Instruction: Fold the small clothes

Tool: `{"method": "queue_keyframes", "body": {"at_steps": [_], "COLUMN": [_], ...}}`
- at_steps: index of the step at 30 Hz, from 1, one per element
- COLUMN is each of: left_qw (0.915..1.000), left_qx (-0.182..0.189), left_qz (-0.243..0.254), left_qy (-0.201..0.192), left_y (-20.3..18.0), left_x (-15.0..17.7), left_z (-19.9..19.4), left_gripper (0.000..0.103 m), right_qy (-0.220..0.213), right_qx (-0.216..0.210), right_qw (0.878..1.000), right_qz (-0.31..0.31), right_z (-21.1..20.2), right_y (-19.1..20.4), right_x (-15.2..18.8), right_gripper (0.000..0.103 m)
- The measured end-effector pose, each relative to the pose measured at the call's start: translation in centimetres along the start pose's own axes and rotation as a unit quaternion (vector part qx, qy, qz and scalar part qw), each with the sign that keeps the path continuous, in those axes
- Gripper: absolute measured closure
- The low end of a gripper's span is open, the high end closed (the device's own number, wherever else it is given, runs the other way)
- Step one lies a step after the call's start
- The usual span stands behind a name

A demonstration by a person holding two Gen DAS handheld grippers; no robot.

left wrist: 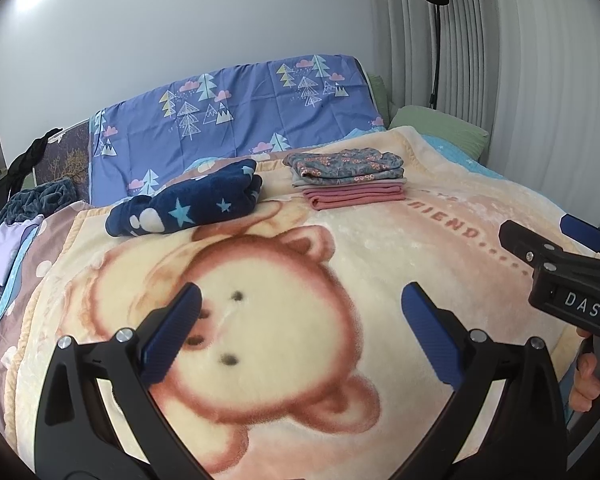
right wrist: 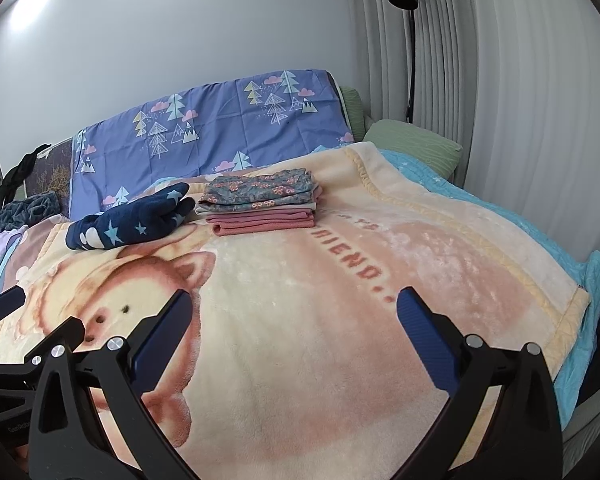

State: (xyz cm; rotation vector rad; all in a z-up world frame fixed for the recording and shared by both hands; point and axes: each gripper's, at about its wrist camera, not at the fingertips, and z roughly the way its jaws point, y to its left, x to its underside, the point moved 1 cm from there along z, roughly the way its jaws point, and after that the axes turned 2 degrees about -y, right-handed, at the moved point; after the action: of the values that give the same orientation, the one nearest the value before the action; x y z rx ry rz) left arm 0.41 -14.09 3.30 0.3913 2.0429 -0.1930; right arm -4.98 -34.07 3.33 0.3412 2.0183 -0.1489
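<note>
**Two grippers spread, nothing held**

Two grippers hang over the bear blanket (left wrist: 340, 240). The left gripper (left wrist: 300, 336) and right gripper (right wrist: 292, 340) both gape empty. Ahead of them, well apart, the folded stack (right wrist: 260, 204) lies flat, long axis crosswise; the navy star garment (left wrist: 188, 204) lies left of it.

Plush fleece blanket (left wrist: 380, 240); smooth folded cloth stack (left wrist: 350, 178); matt black plastic left hand-held gripper (left wrist: 300, 334).

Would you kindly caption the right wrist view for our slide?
Open right gripper above a bear-print blanket; folded clothes stack and navy star blanket beyond.
</note>
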Motion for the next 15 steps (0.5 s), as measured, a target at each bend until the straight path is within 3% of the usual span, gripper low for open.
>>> {"method": "queue_keyframes", "body": {"at_steps": [15], "left_qw": [1.0], "left_qx": [0.0], "left_qz": [-0.001], "left_qy": [0.006], "left_y": [0.3], "left_x": [0.1], "left_z": [0.5], "left_gripper": [0.002], "right_qy": [0.007], "right_qx": [0.001], "right_qw": [1.0], "right_qz": [-0.004], "right_z": [1.1], "right_y": [-0.1], "right_x": [0.2], "right_gripper": [0.001]}}
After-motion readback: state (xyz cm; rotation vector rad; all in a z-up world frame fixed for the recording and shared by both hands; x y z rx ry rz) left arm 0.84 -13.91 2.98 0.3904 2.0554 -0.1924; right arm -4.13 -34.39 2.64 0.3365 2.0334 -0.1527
